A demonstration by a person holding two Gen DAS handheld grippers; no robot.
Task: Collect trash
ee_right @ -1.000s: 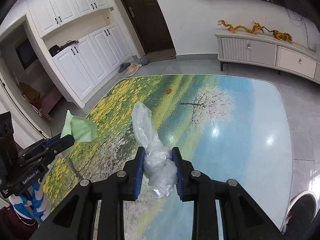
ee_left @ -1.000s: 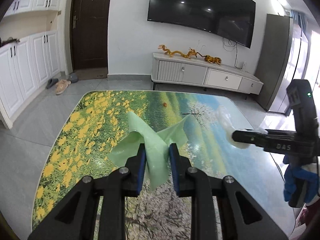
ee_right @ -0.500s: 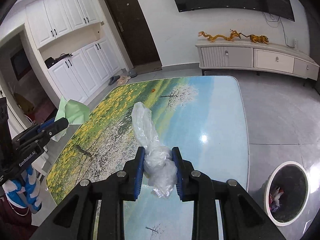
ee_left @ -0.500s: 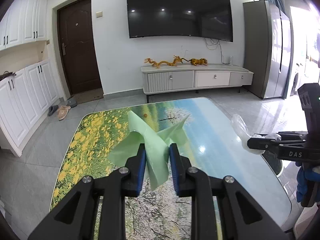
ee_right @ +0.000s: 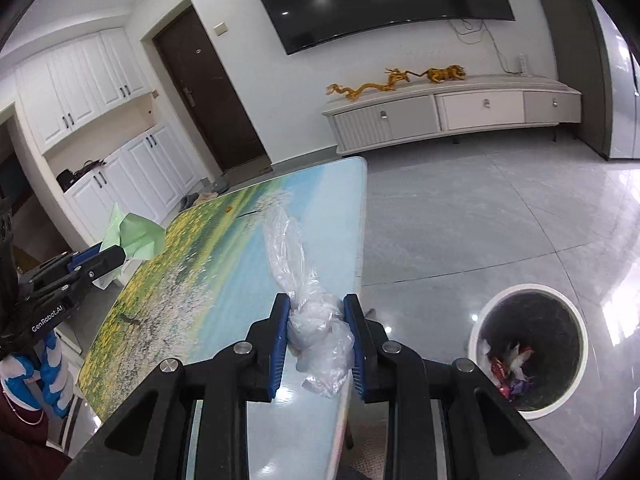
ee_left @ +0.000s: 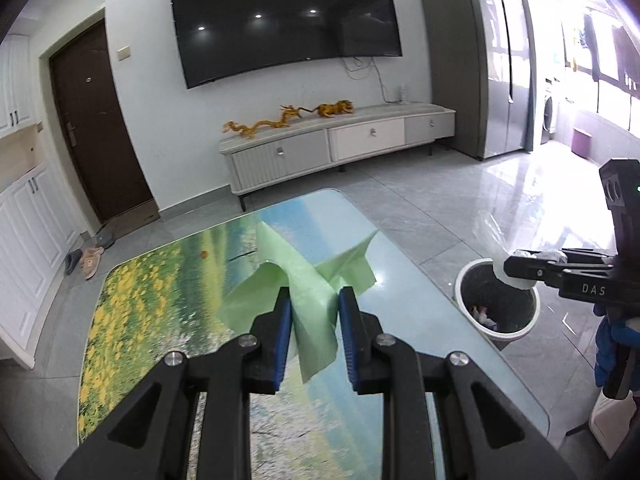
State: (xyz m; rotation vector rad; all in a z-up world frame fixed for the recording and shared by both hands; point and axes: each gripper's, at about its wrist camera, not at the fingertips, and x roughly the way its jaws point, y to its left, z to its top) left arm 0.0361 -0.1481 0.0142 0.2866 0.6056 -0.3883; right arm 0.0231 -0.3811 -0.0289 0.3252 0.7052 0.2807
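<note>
My left gripper [ee_left: 313,332] is shut on a crumpled green paper sheet [ee_left: 308,284], held above the landscape-print table [ee_left: 160,292]. In the right wrist view that gripper [ee_right: 116,258] shows at the left edge with the green paper [ee_right: 136,232] sticking up from it. My right gripper [ee_right: 316,340] is shut on a clear plastic bag [ee_right: 308,296], held over the table's right edge [ee_right: 360,240]. In the left wrist view the right gripper [ee_left: 508,268] hangs just above the white-rimmed trash bin [ee_left: 476,276] on the floor. The bin [ee_right: 480,332] holds several wrappers.
A small orange scrap [ee_left: 204,255] lies far back on the table. A TV cabinet [ee_left: 340,140] with dragon figures stands against the wall under a large TV. White cupboards [ee_right: 132,168], a dark door and slippers are at the left. Glossy grey floor tiles [ee_right: 480,208] surround the bin.
Both grippers have swung right across the table with their loads. The bin on the floor has come into view, and the right gripper now hangs over it.
</note>
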